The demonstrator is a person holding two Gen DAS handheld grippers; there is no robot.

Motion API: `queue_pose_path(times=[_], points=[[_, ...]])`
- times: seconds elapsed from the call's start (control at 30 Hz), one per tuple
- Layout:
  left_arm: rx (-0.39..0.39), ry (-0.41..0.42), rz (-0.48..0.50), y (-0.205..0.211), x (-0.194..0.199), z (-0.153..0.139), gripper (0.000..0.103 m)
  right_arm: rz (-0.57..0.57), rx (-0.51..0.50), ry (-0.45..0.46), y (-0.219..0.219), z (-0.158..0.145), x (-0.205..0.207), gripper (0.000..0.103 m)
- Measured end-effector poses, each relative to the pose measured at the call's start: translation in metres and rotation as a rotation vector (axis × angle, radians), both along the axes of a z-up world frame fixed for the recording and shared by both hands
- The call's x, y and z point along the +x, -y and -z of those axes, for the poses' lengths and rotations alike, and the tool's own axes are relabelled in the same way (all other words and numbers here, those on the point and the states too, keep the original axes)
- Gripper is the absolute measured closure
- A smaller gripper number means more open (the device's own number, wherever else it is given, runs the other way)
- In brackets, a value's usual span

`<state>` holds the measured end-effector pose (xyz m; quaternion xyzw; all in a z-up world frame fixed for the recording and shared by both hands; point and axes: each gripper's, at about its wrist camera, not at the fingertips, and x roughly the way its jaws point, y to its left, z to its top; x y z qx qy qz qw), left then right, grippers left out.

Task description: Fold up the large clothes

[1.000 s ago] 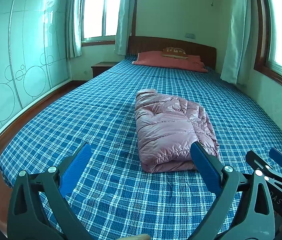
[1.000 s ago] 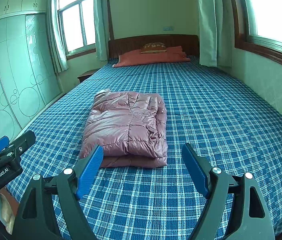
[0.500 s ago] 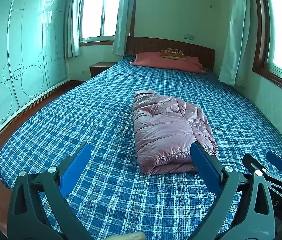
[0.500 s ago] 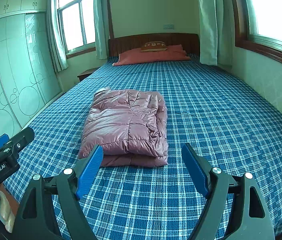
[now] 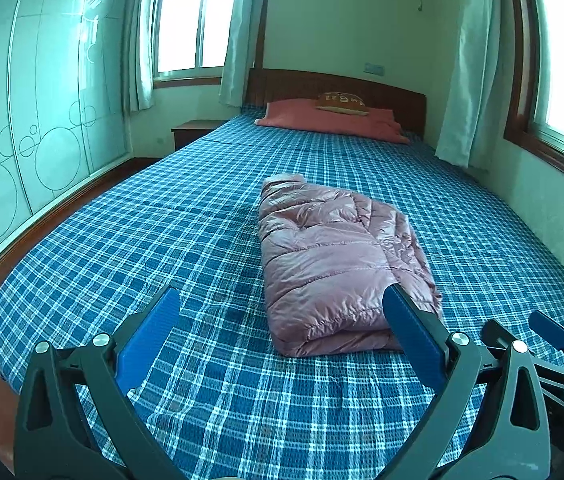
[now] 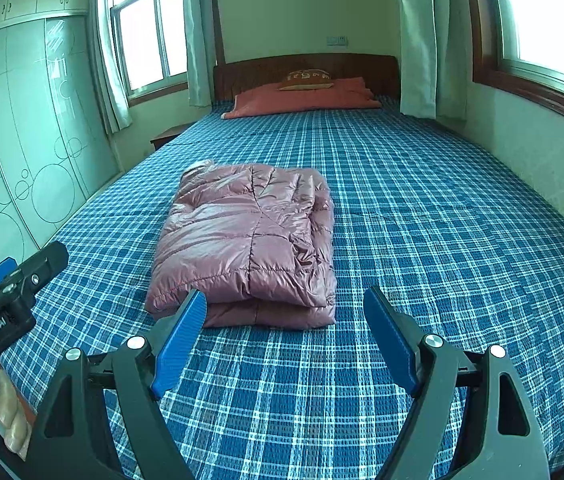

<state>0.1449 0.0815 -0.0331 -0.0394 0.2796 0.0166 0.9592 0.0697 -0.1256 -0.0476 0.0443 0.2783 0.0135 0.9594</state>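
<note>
A pink puffer jacket lies folded into a compact bundle on the blue plaid bed. It also shows in the right wrist view. My left gripper is open and empty, held near the foot of the bed, short of the jacket. My right gripper is open and empty, also short of the jacket's near edge. Each gripper shows at the edge of the other's view: the right gripper, the left gripper.
A red pillow lies at the wooden headboard. A wardrobe stands along the left wall, a nightstand by the bed's far left corner. Curtained windows are on the back and right walls.
Both grippers have drawn back a little from the jacket and tilted up slightly. The jacket has not moved. Both stay open.
</note>
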Motion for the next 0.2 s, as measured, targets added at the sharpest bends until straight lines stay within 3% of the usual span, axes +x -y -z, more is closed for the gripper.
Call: queue_pose_path(times=[0.2], points=[[-0.009, -0.108, -0.068, -0.034, 0.053, 0.038, 0.002, 0.061, 0.014, -0.036, 0.028, 0.017, 0.025, 0.023]])
